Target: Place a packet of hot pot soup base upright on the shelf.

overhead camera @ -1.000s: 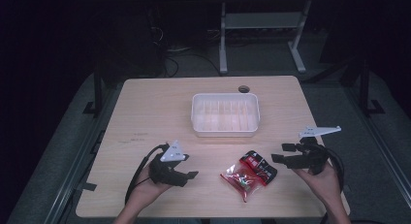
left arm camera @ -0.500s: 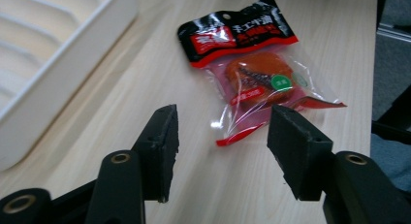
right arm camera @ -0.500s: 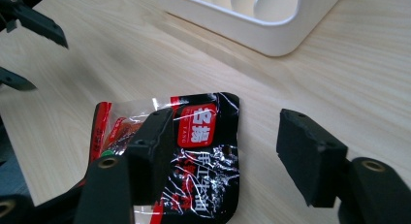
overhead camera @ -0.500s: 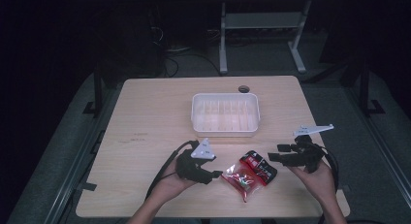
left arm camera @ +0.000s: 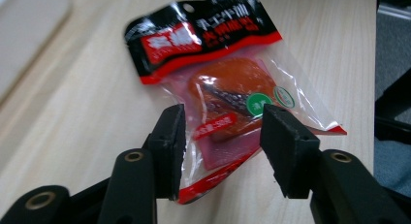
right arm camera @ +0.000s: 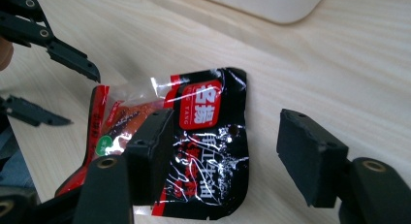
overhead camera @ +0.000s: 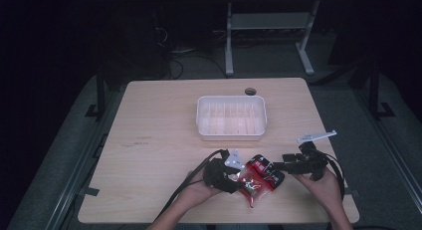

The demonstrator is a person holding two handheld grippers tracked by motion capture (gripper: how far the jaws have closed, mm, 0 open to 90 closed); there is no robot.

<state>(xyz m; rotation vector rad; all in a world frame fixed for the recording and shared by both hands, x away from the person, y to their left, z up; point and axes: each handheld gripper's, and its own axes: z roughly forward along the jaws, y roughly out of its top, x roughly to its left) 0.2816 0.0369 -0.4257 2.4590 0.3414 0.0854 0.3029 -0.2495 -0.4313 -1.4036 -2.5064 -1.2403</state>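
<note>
A snack packet [overhead camera: 259,177] with a black-and-red header and a clear body lies near the table's front edge. My left gripper [overhead camera: 240,179] comes at it from the left. In the left gripper view the packet's clear end [left arm camera: 228,83] sits between the pads; the left gripper [left arm camera: 220,146] has just been closing and is shut on it. My right gripper [overhead camera: 277,166] stands open at the header end after narrowing slightly. In the right gripper view one jaw hangs over the packet's black header [right arm camera: 203,103] and the other over bare wood, with the right gripper [right arm camera: 230,132] not pressing on anything.
A white plastic tray [overhead camera: 231,134] stands on the table [overhead camera: 149,140] behind the packet, toward the middle. A round cable hole [overhead camera: 250,91] is near the far edge. Dark floor and a metal stand lie beyond the table.
My left gripper has travelled right across the table to the packet and its jaws have closed around the clear end. The right gripper has barely moved.
</note>
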